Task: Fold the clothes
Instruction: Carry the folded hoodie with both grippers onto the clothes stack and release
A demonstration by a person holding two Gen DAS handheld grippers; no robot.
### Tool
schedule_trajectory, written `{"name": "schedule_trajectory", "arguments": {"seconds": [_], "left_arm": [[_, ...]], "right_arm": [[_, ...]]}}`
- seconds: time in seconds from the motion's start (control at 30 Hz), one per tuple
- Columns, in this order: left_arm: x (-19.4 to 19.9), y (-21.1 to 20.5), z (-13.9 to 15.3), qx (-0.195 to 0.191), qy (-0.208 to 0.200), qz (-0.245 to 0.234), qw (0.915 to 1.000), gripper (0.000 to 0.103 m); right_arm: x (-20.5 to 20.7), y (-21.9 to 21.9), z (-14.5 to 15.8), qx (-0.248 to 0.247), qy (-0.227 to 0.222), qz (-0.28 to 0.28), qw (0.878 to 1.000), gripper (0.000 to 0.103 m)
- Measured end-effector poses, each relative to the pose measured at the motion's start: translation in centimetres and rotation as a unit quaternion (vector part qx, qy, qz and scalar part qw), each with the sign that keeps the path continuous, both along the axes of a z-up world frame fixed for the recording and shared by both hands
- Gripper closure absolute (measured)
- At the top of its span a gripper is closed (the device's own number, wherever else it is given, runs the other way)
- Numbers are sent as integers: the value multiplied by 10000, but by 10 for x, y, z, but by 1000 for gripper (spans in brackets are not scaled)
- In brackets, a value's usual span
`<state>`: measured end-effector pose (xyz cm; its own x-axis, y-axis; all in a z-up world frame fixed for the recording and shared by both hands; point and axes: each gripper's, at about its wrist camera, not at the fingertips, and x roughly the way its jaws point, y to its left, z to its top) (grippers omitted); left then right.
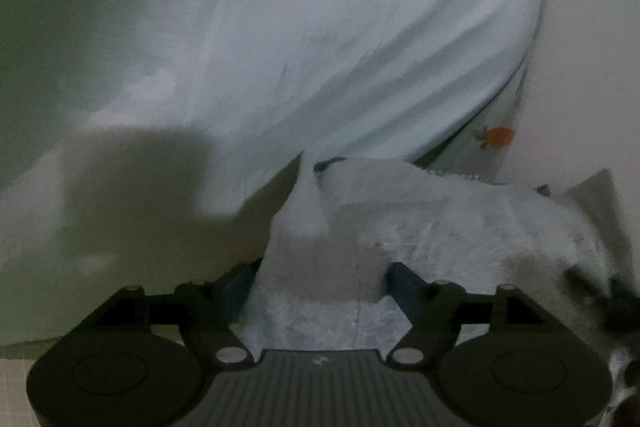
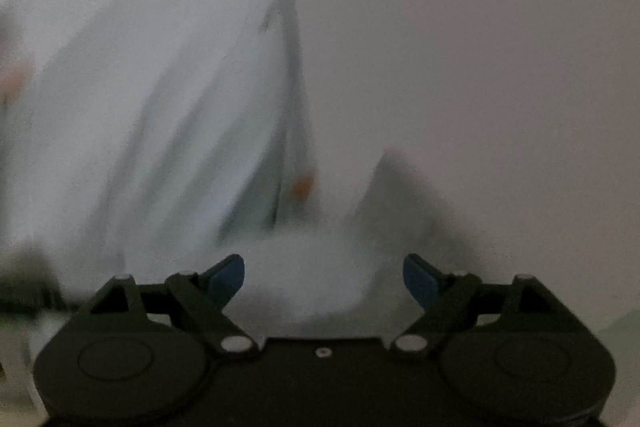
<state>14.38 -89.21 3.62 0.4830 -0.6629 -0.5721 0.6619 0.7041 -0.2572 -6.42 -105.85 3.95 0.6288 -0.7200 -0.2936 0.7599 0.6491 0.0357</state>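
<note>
Garment gathered between both tools.

Pale cloth (image 1: 320, 267) is bunched between the fingers of the left tool (image 1: 320, 279), grasped there. The right tool (image 2: 323, 277) is spread, fabric between its blue pads (image 2: 228, 277). Beyond, the garment drapes across a pale surface (image 2: 480, 47).

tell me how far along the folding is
Early to midway, at a guess. Done: the pale blue garment with an orange print lies spread on the light surface, one edge seemingly doubled over near the print. In hand: bunched pale fabric sits between the left gripper fingers; the right gripper is open over blurred cloth. Left: no compact folded stack shows yet.
</note>
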Motion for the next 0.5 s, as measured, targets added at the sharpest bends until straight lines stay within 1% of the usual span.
{"name": "schedule_trajectory", "arguments": {"seconds": [0.03, 0.07, 0.13, 0.2, 0.23, 0.27, 0.3, 0.33, 0.4, 0.5], "left_arm": [[1, 2, -1, -8, 21, 9, 10000, 23], [-1, 4, 1, -12, -38, -45, 10000, 22], [-4, 8, 5, -20, -170, -162, 9997, 18], [-11, 14, 16, -21, -531, -424, 9977, 16], [-18, 21, 20, -38, -654, -457, 9968, 14], [-26, 27, 23, -60, -774, -489, 9958, 12], [-35, 34, 27, -127, -876, -505, 9948, 9], [-44, 40, 30, -195, -976, -520, 9937, 5], [-61, 60, 33, -340, -1139, -536, 9915, 2], [-82, 85, 34, -503, -1222, -564, 9896, 0]], "right_arm": [[11, -6, -11, 131, 236, 60, 9996, 14], [16, -10, -17, 226, 319, 70, 9992, 12], [13, -12, -16, 356, 182, 16, 9992, 11], [3, -9, -6, 445, -54, -24, 9990, 9], [-3, -5, -1, 438, -177, -48, 9989, 8], [-10, 1, 2, 400, -281, -60, 9988, 3], [-15, 7, 6, 344, -340, -75, 9988, 1], [-18, 12, 10, 283, -369, -97, 9989, 1], [-32, 25, 17, 187, -382, -91, 9991, 1], [-60, 62, 18, 99, -347, 6, 9993, 1]]}}
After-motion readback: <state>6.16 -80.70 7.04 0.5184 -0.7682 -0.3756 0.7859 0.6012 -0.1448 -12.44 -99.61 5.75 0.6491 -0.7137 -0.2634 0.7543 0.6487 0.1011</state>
